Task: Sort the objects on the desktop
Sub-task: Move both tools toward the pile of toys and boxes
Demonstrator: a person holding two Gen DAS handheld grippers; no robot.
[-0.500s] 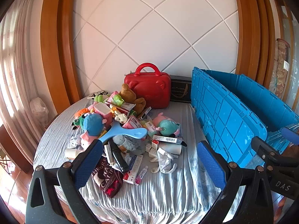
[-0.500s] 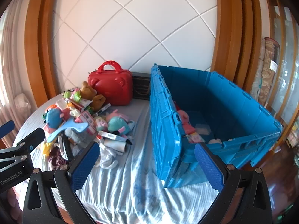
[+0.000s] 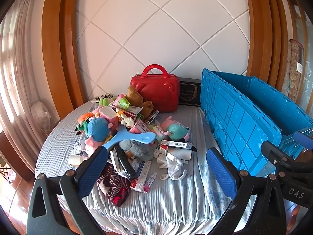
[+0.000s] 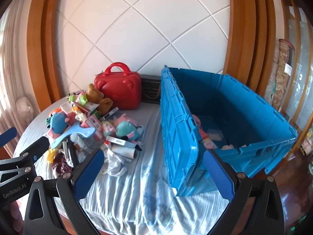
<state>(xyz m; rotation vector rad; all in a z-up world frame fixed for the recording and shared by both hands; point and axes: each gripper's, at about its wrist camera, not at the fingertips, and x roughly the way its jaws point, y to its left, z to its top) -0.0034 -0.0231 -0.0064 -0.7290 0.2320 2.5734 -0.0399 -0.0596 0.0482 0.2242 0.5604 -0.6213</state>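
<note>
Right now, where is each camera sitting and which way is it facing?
Left wrist: on the left claw, aimed down over the toy pile; its open blue pads and the right claw's side show.
Right wrist: on the right claw, aimed down at the blue crate; its open pads and the left claw's side show.
Shared: pile, crate, red case, striped cloth.

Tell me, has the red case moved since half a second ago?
No. The red case stands where it did, against the white wall, beside the blue crate and behind the brown bear.
</note>
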